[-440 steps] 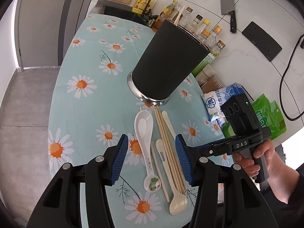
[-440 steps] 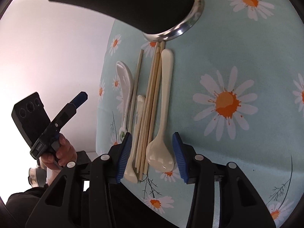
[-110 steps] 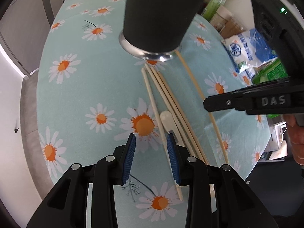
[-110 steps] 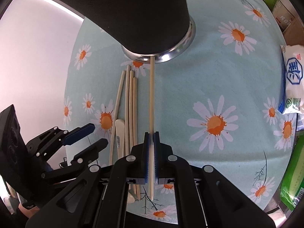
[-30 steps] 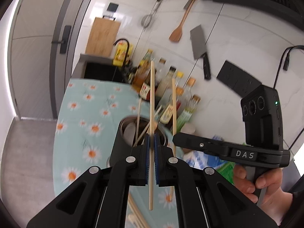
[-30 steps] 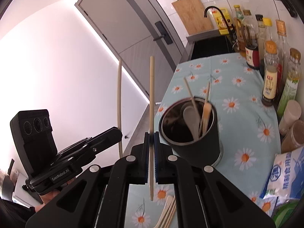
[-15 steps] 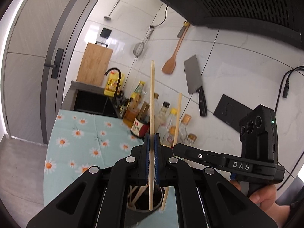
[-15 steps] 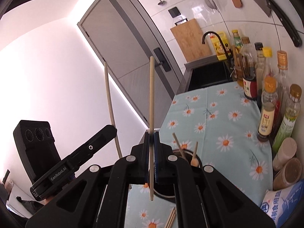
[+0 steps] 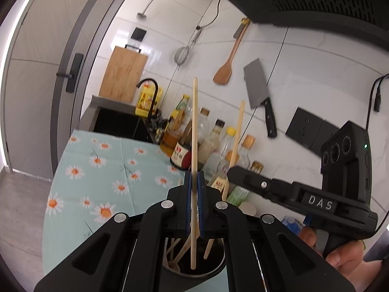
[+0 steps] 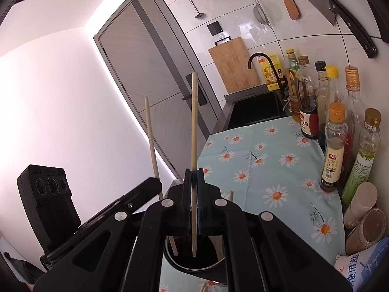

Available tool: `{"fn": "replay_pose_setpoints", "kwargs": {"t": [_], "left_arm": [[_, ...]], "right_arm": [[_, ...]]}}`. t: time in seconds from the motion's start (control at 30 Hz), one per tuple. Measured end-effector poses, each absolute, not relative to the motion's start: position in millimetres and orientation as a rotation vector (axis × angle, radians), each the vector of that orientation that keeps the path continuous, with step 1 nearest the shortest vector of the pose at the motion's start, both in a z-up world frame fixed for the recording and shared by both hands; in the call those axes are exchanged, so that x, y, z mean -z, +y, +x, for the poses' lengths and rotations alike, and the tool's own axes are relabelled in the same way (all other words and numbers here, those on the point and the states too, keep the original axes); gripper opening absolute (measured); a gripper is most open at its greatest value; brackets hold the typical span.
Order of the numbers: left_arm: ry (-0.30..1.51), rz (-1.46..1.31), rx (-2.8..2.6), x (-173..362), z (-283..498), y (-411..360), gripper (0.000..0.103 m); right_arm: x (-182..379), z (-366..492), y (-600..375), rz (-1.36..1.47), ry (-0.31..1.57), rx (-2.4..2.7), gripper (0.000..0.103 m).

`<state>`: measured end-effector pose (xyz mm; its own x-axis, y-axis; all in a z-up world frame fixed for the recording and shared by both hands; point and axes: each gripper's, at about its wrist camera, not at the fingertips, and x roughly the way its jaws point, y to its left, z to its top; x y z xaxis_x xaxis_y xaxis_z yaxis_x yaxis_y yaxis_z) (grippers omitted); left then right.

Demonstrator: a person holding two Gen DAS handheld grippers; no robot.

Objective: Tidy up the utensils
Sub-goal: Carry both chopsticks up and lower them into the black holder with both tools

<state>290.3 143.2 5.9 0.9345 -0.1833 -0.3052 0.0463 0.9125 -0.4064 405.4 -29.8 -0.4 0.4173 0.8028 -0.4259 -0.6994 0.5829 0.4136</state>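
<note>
Each gripper pinches one pale wooden chopstick upright over the dark utensil cup. My left gripper [image 9: 194, 178] is shut on a chopstick [image 9: 194, 131] whose lower end hangs inside the cup [image 9: 214, 269], among several utensils standing there. My right gripper [image 10: 193, 176] is shut on another chopstick [image 10: 193, 126], its lower tip within the cup's mouth [image 10: 180, 262]. In the left wrist view the right gripper [image 9: 231, 170] comes in from the right, a hand [image 9: 345, 255] on its handle, its chopstick [image 9: 237, 143] slanting into the cup. The right wrist view has the left gripper [image 10: 155, 182] and its chopstick [image 10: 152, 146] at left.
The cup stands on a daisy-print tablecloth [image 10: 267, 165]. Several sauce bottles [image 10: 335, 146] and jars line the wall at right, with a salt bag [image 10: 364, 267] in front. A sink and black tap [image 10: 262, 65] lie beyond. More chopsticks [image 10: 204, 288] lie on the cloth by the cup.
Both grippers came forward and lower over the cup; it slid down under their jaws, and the chopsticks' lower ends now sit inside its mouth.
</note>
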Motion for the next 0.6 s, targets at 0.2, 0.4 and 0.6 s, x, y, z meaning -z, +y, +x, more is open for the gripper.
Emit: {"fn": "replay_pose_setpoints", "kwargs": {"t": [0.2,0.4,0.6], "left_arm": [[0.381,-0.404,0.116,12.9,290.3,138.6,0.004],[0.414,-0.402,0.107,22.8,286.9,135.6,0.004],[0.435,-0.399,0.098,24.0,279.8,134.5,0.006]], "right_arm": [[21.7,401.8,-26.4,0.150,0.650,-0.929,0.005],[31.7,399.0,-27.6,0.151,0.677,-0.923,0.006],[28.0,393.6,-35.9,0.170,0.681,-0.918,0.023]]}}
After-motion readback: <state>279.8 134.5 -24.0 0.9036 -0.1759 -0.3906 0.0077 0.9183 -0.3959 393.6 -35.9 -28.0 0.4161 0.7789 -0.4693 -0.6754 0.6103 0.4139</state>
